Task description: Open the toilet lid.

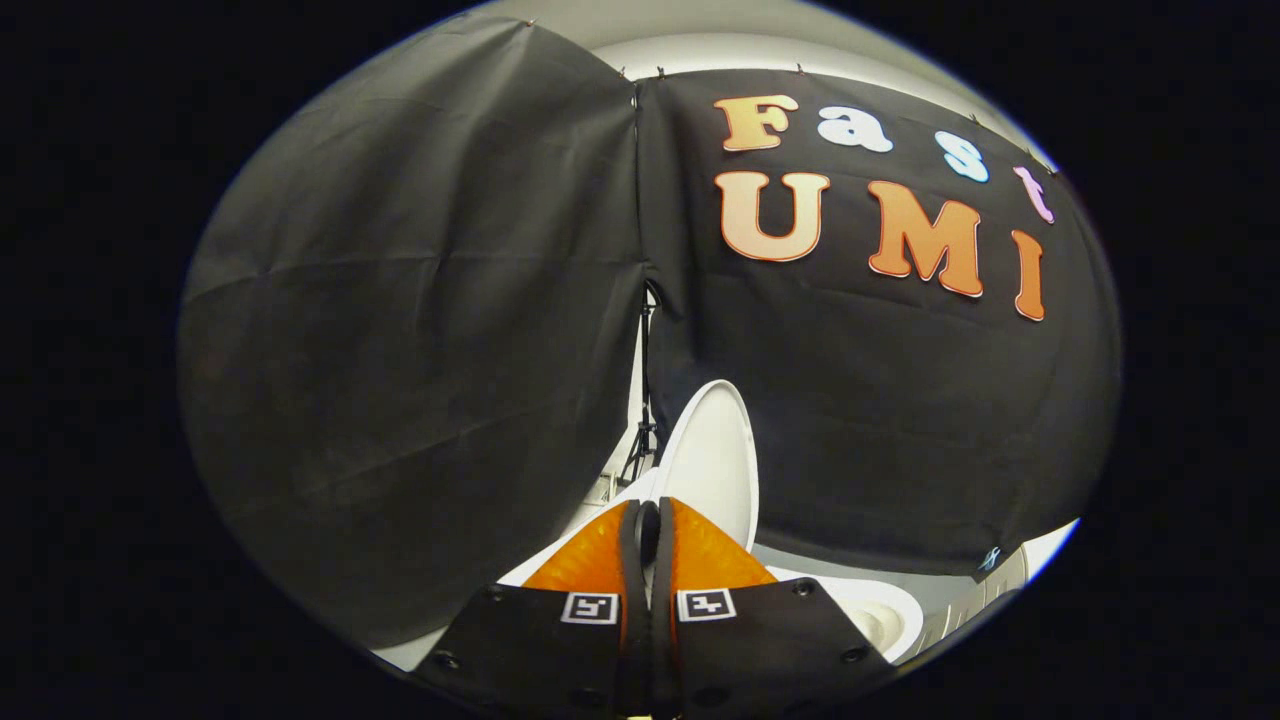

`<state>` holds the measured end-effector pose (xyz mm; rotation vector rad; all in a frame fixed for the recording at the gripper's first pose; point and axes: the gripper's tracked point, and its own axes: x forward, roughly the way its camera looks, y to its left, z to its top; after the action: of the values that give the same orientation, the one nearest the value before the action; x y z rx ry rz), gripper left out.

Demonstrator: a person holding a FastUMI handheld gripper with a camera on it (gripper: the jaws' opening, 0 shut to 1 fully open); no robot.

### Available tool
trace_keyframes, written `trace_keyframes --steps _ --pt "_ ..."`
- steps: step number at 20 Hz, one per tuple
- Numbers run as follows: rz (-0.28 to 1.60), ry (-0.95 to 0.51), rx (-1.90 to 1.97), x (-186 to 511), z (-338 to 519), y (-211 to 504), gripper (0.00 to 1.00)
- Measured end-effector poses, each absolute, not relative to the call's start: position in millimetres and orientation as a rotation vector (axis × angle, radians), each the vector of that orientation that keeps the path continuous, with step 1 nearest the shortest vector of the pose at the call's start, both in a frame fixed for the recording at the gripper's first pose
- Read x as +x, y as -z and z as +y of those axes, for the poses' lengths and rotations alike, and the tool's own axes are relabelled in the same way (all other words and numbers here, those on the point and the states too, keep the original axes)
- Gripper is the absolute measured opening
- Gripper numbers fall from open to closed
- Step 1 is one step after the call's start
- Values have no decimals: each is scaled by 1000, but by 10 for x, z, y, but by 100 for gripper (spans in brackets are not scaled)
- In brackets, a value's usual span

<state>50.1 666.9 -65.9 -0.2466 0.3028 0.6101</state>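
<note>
The white toilet lid [712, 465] stands raised, nearly upright, against the black cloth wall. It rises just beyond my fingertips and a little to their right. My gripper [647, 520] points up at the lid's lower left edge. Its two orange fingers [590, 560] are shut together with only a thin slit between them, and nothing I can make out is held there. Whether the tips touch the lid I cannot tell. Part of the white toilet bowl [875, 615] shows low on the right, beside the right finger's black mount.
Black cloth walls [400, 350] close off the space behind and to the left of the toilet. A dark tripod stand [640, 440] shows in the gap between the two cloths. A white surface [560, 545] lies left of the fingers.
</note>
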Motion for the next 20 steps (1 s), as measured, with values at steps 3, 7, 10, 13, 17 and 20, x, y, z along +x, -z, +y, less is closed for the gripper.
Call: trace_keyframes --steps 3,7,10,13,17,20 --pt "307 -613 -289 470 6851 716 8" --pt "264 -579 -389 463 6905 743 8" --pt "258 -529 -372 469 6816 701 9" --pt "288 -584 -265 440 6883 779 22" --pt "345 -651 -149 450 6850 758 59" --pt "312 -664 -112 481 6777 581 96"
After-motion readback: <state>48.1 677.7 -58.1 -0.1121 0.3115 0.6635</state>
